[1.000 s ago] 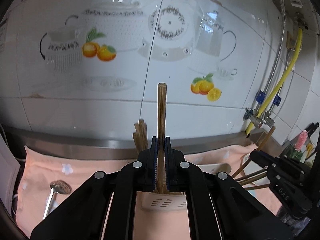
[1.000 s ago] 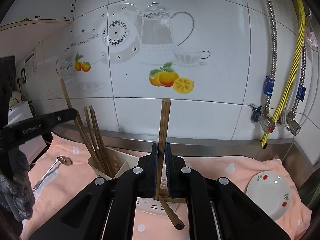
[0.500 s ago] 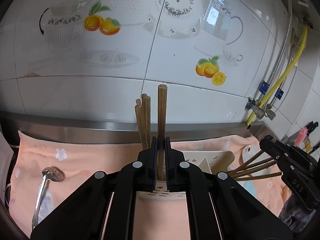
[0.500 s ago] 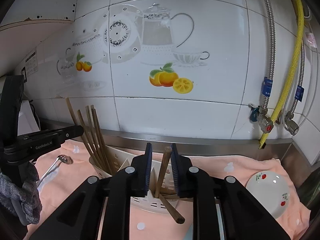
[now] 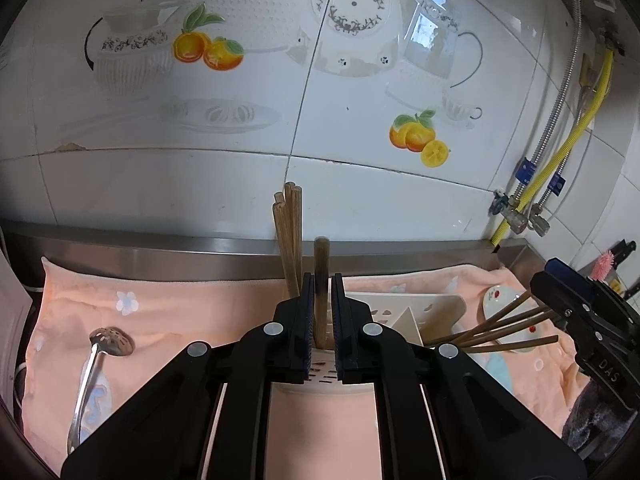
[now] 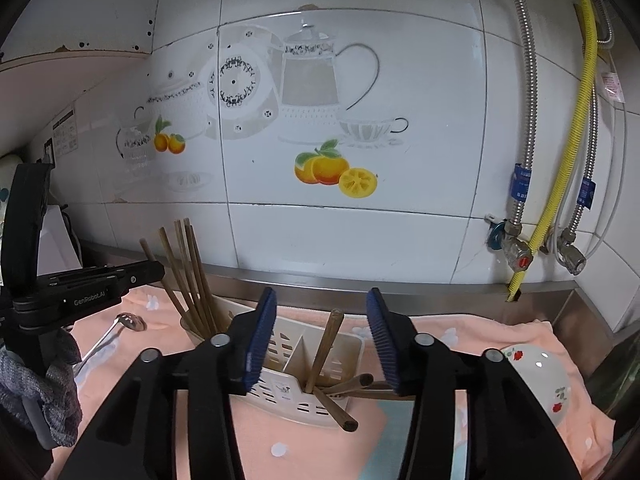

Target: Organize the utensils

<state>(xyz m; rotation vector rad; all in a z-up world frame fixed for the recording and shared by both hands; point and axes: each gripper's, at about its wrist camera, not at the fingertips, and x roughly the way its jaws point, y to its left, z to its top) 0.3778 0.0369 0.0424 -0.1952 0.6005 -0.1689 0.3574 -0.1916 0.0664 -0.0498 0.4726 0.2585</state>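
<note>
A cream slotted utensil holder point(image 6: 288, 364) stands on the peach towel; it also shows in the left wrist view point(image 5: 404, 312). My left gripper point(image 5: 321, 312) has its jaws slightly apart around a wooden chopstick point(image 5: 321, 276) that stands in the holder's left compartment beside several other chopsticks point(image 5: 290, 240). My right gripper point(image 6: 322, 336) is wide open above the holder's right compartment, where a chopstick point(image 6: 326, 346) leans with several others point(image 6: 352, 386). The left gripper shows in the right wrist view point(image 6: 100, 284).
A slotted metal spoon point(image 5: 100, 356) lies on the peach towel point(image 5: 180, 312) at the left. A small floral dish point(image 6: 540, 380) sits at the right. Tiled wall behind, with a steel ledge point(image 5: 160, 252), yellow hose point(image 6: 568, 160) and valves point(image 6: 516, 248) on the right.
My right gripper opened and let its chopstick drop into the right compartment. My left gripper lowered its chopstick into the left compartment and its jaws parted slightly, so the stick slid down.
</note>
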